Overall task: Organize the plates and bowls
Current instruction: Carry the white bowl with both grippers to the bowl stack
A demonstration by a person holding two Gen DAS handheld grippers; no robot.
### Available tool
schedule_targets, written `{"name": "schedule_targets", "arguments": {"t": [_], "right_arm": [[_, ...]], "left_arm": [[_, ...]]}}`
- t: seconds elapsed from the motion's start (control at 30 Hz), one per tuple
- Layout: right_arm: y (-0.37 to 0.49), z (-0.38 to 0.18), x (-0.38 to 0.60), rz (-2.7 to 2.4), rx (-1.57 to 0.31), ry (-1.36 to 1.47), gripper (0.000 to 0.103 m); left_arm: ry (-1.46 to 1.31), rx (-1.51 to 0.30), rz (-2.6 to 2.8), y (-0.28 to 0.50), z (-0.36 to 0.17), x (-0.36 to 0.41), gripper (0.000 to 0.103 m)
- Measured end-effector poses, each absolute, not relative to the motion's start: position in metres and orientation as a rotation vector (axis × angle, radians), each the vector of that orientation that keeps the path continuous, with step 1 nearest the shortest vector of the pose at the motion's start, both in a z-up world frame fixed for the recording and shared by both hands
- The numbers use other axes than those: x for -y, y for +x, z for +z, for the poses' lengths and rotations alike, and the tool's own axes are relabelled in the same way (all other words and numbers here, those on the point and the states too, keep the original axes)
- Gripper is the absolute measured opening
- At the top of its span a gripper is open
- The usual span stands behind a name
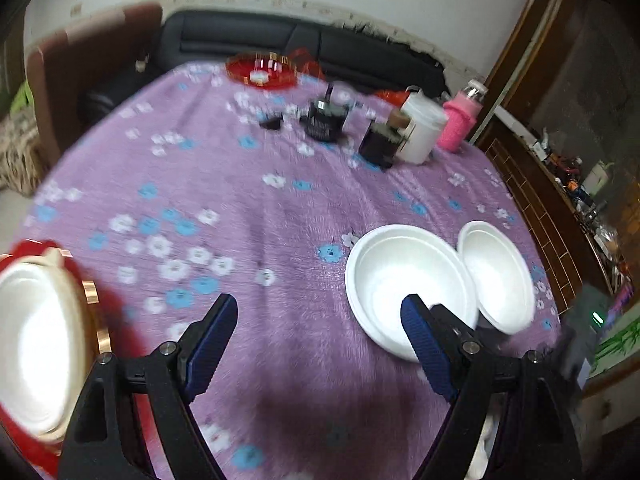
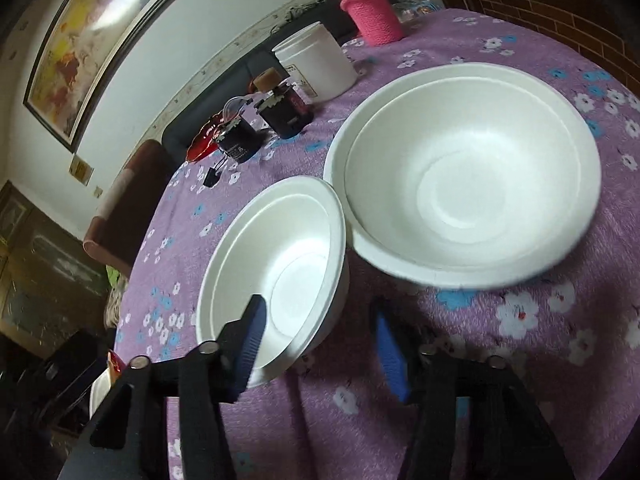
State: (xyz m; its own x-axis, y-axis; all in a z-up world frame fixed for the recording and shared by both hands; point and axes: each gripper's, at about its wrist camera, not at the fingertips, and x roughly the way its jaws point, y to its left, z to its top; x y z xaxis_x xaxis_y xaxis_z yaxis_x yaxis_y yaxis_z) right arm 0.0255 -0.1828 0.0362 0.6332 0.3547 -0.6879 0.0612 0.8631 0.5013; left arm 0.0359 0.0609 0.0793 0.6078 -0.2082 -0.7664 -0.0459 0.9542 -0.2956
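Observation:
Two white foam bowls stand side by side on the purple flowered tablecloth. In the right wrist view the nearer bowl [image 2: 280, 272] has its near rim between the fingers of my right gripper [image 2: 320, 350]. One blue pad sits inside the bowl and the other stands clear of its outer wall, so the jaws are open. The wider bowl [image 2: 464, 172] lies just beyond. My left gripper [image 1: 320, 344] hangs open over bare cloth, its right finger in front of a bowl [image 1: 400, 276]; the second bowl [image 1: 496, 272] leans beside it. At far left another white bowl [image 1: 36, 340] rests on a red, gold-rimmed plate [image 1: 108, 312].
At the table's far side stand a red plate [image 1: 262, 70], two dark jars [image 1: 324, 120], a white tub [image 1: 420, 128] and a pink-sleeved bottle [image 1: 458, 122]. A dark sofa [image 1: 240, 40] lies behind the table. A brick-patterned counter [image 1: 540, 208] runs along the right.

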Motion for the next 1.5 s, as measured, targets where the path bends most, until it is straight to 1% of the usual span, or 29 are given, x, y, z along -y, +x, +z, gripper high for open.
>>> {"name": "schedule_targets", "arguments": {"t": [0.03,0.17,0.23,0.3,0.33,0.37,0.43,0.5,0.53,0.57,0.7,0.9,1.0,1.5], "right_arm": [[0.026,0.036,0.183,0.169,-0.871,0.501,0.048],[0.030,0.036,0.182,0.173,-0.858,0.477,0.043],[0.032,0.035,0.181,0.176,-0.861,0.468,0.040],[0.034,0.033,0.181,0.177,-0.867,0.469,0.036],[0.035,0.033,0.181,0.180,-0.872,0.473,0.033],[0.035,0.032,0.180,0.186,-0.877,0.476,0.031],[0.035,0.031,0.178,0.196,-0.881,0.472,0.027],[0.035,0.031,0.175,0.198,-0.883,0.461,0.023],[0.036,0.031,0.174,0.195,-0.887,0.452,0.019],[0.035,0.031,0.173,0.193,-0.884,0.446,0.017],[0.032,0.034,0.168,0.225,-0.866,0.437,0.015],[0.022,0.033,0.152,0.309,-0.836,0.424,0.015],[0.013,0.035,0.144,0.351,-0.839,0.422,0.015],[-0.073,0.084,0.092,0.415,-0.714,0.283,0.016]], "left_arm": [[-0.314,-0.934,-0.100,0.045,0.072,-0.059,0.083],[-0.355,-1.001,-0.128,0.080,0.046,-0.046,0.082],[-0.339,-1.019,-0.126,0.093,0.037,-0.036,0.079],[-0.321,-1.047,-0.130,0.103,0.028,-0.027,0.064],[-0.325,-1.072,-0.137,0.107,0.023,-0.024,0.059],[-0.334,-1.094,-0.147,0.110,0.019,-0.023,0.050],[-0.301,-1.072,-0.142,0.107,0.021,-0.020,0.046],[-0.273,-1.087,-0.166,0.106,0.020,-0.015,0.029],[-0.259,-1.087,-0.159,0.104,0.020,-0.014,0.029],[-0.245,-1.079,-0.153,0.102,0.022,-0.013,0.028],[-0.192,-1.012,-0.108,0.084,0.033,-0.014,0.028],[-0.219,-0.926,-0.043,0.057,0.052,-0.032,0.029],[-0.245,-0.919,-0.040,0.042,0.058,-0.044,0.029],[-0.318,-0.814,-0.044,-0.043,0.092,-0.093,0.029]]}}
